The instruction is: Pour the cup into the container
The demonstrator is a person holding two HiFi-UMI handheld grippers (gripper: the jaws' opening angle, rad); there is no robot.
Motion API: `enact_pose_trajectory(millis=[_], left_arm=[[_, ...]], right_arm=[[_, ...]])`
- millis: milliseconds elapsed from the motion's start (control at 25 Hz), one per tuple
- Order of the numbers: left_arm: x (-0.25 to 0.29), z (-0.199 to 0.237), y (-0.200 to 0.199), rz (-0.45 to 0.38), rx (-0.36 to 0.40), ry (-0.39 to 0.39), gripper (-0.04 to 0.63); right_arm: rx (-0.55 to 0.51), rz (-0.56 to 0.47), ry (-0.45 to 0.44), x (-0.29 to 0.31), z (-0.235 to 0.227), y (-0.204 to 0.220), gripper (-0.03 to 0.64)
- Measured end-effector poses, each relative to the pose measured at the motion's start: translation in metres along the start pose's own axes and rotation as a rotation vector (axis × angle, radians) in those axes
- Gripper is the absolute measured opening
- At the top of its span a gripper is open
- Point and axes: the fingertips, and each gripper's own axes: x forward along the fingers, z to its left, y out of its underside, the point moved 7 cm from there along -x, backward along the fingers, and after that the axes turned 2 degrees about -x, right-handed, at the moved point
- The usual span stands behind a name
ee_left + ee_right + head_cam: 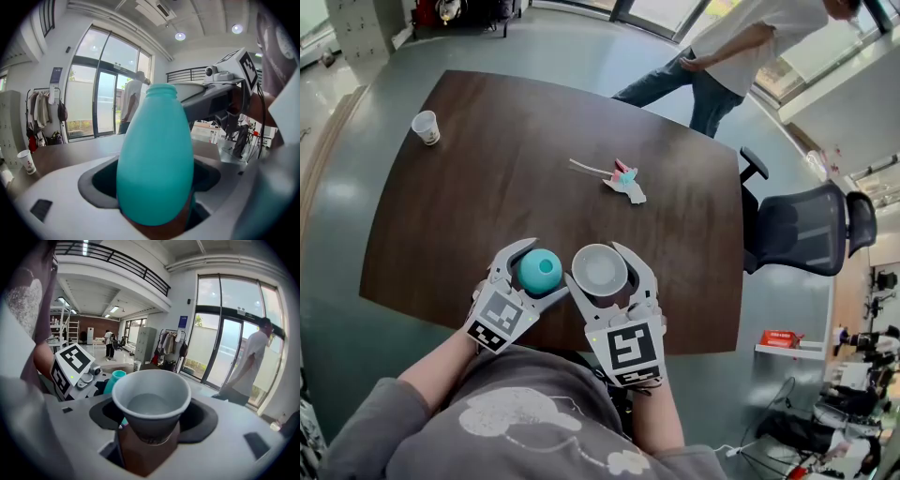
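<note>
While left tool (536, 272) grips container (154, 154), right tool (601, 272) grips cup (151, 404) — near table (422, 281) edge, open tabletop ahead.

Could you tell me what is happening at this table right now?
A person is working with a handheld gripper in each hand above the near edge of a dark table. The left gripper has its jaws closed on a teal bottle, held upright with its mouth open. The right gripper grips a paper cup beside it, also upright, so pouring has not begun. A spare cup stands at the far corner.
</note>
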Motion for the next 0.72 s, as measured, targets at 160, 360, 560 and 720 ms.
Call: enact_pose_trajectory(millis=[160, 360, 560, 720], left_arm=[[0.002, -0.001, 0.0, -0.003, 0.001, 0.006, 0.423], [0.005, -0.004, -0.003, -0.013, -0.003, 0.016, 0.423], [0.008, -0.005, -0.001, -0.015, -0.014, 0.023, 0.423], [0.008, -0.005, 0.001, -0.012, -0.019, 0.028, 0.423]], right_arm=[[-0.085, 0.022, 0.014, 0.004, 0.002, -0.005, 0.302], [-0.182, 0.06, 0.042, 0.006, 0.003, -0.011, 0.302], [-0.265, 0.093, 0.056, 0.007, 0.004, -0.015, 0.302], [-0.331, 0.12, 0.078, 0.007, 0.004, -0.02, 0.302]])
